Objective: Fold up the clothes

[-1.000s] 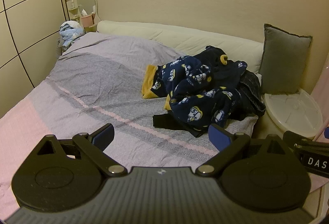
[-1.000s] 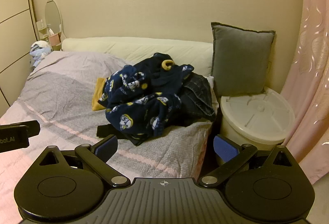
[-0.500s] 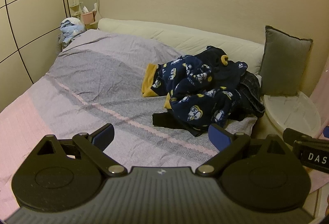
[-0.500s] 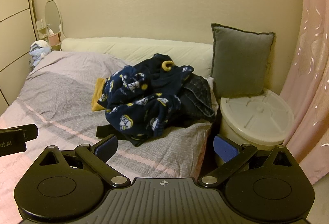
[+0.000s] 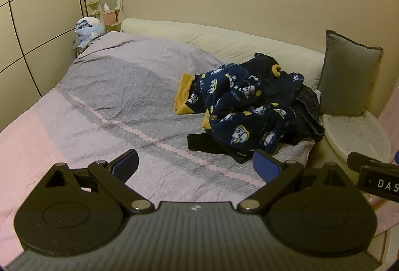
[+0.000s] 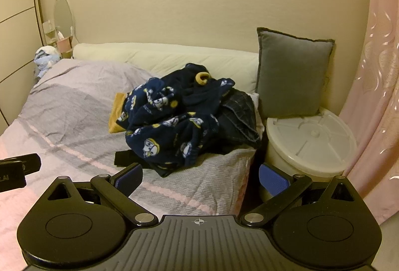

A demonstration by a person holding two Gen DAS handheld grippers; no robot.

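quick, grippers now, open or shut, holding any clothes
left gripper: open, holding nothing.
right gripper: open, holding nothing.

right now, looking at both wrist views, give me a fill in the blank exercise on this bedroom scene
1. The navy cartoon-print garment lies crumpled on the ____.
2. The grey cushion leans against the wall, just above the round white ____.
3. The left gripper and the right gripper both have their jaws ____, holding nothing.
4. The cuffs of the navy garment are ____ in colour.

Missing words: bed; bin; open; yellow
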